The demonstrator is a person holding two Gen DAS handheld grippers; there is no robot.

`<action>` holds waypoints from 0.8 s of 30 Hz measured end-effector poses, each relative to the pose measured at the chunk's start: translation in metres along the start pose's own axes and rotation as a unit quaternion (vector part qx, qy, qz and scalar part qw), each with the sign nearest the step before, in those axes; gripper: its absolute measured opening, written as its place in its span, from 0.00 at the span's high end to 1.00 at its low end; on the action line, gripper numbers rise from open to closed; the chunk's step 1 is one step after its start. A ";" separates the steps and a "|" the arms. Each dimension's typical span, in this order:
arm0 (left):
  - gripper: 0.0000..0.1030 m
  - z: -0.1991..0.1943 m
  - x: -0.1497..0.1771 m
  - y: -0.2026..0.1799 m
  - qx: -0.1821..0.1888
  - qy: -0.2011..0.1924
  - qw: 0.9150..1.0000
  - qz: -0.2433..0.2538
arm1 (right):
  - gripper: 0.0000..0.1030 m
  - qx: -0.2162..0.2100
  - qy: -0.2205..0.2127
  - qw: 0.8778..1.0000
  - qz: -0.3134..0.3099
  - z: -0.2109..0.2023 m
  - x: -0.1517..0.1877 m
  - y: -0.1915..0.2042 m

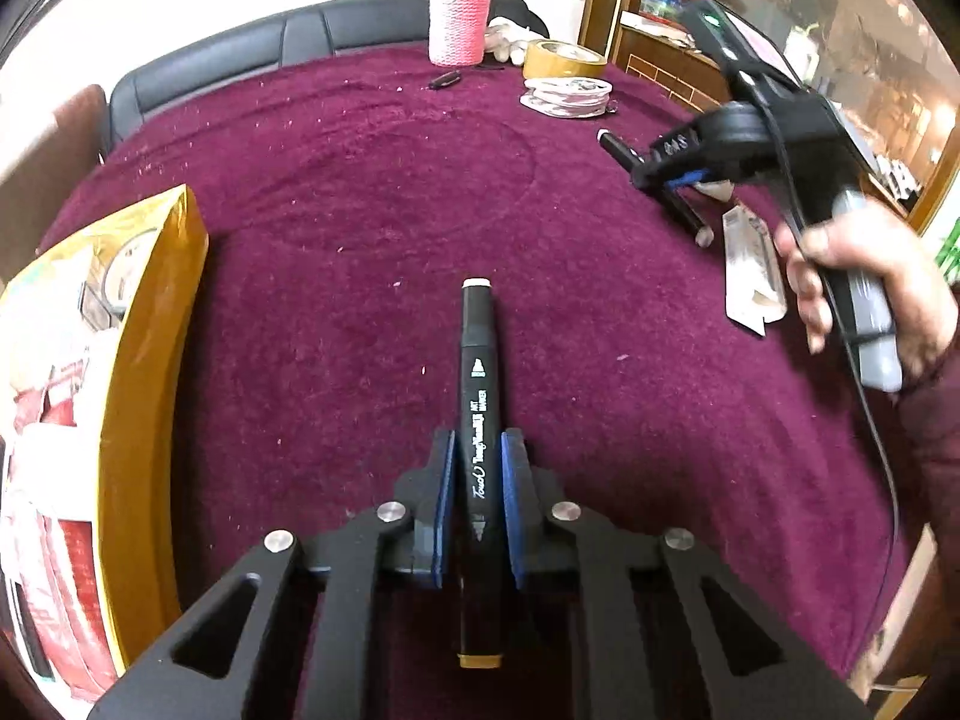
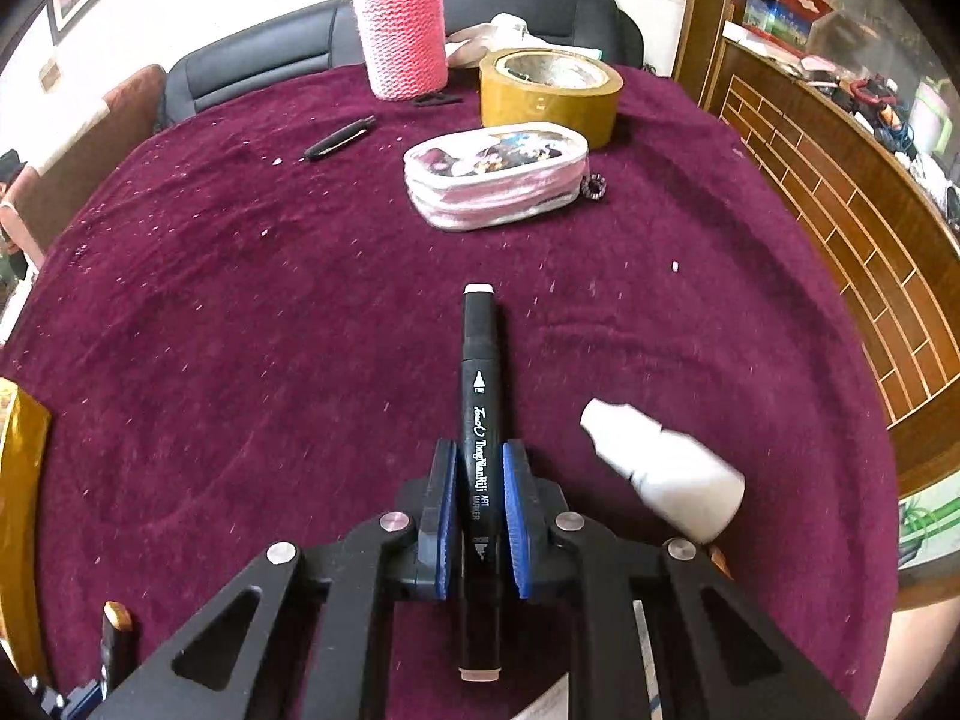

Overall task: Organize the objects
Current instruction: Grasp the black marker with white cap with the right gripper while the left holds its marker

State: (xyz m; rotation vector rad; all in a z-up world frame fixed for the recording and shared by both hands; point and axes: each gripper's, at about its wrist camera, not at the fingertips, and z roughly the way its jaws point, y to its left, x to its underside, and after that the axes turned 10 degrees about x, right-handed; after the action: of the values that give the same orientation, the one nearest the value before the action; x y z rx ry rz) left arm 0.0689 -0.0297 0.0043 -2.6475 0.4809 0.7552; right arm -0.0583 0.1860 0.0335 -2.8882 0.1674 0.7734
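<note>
Both my tools are clamped on black art markers above the maroon cloth-covered bench [image 2: 252, 312].

My left tool [image 1: 478, 468] pinches a black marker with a white far cap and tan near cap [image 1: 478, 396] between its blue pads, the marker pointing away over the bench, a yellow-edged printed box [image 1: 150, 372] to its left. My right tool [image 2: 479, 480] grips a second black marker with pale caps [image 2: 479, 396] the same way; a white plastic bottle [image 2: 666, 471] lies just to its right. Farther off sit a pink-and-white zip pouch [image 2: 498, 180], a brown tape roll [image 2: 549, 93] and a pink knit-sleeved jar [image 2: 402, 36].
</note>
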 end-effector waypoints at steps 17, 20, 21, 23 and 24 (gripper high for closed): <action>0.86 -0.051 0.033 -0.008 0.011 -0.043 0.999 -0.008 | 0.85 -0.100 -0.022 0.995 -0.002 -0.079 0.080 0.020; 0.86 -0.057 0.037 -0.011 0.011 -0.048 0.999 -0.004 | 0.85 -0.108 -0.023 0.994 -0.005 -0.087 0.091 0.024; 0.86 -0.059 0.038 -0.012 0.010 -0.050 0.999 -0.003 | 0.85 -0.109 -0.023 0.994 -0.005 -0.089 0.093 0.026; 0.86 -0.065 0.041 -0.014 0.011 -0.053 0.999 -0.001 | 0.84 -0.113 -0.024 0.993 -0.006 -0.093 0.100 0.028; 0.86 -0.067 0.043 -0.015 0.011 -0.055 0.998 0.000 | 0.84 -0.115 -0.025 0.993 -0.006 -0.095 0.102 0.029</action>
State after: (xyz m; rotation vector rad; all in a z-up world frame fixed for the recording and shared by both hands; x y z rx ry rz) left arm 0.1389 -0.0535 0.0373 -2.5701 0.4577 0.8856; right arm 0.0720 0.1339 0.0601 -3.0769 0.0597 0.9169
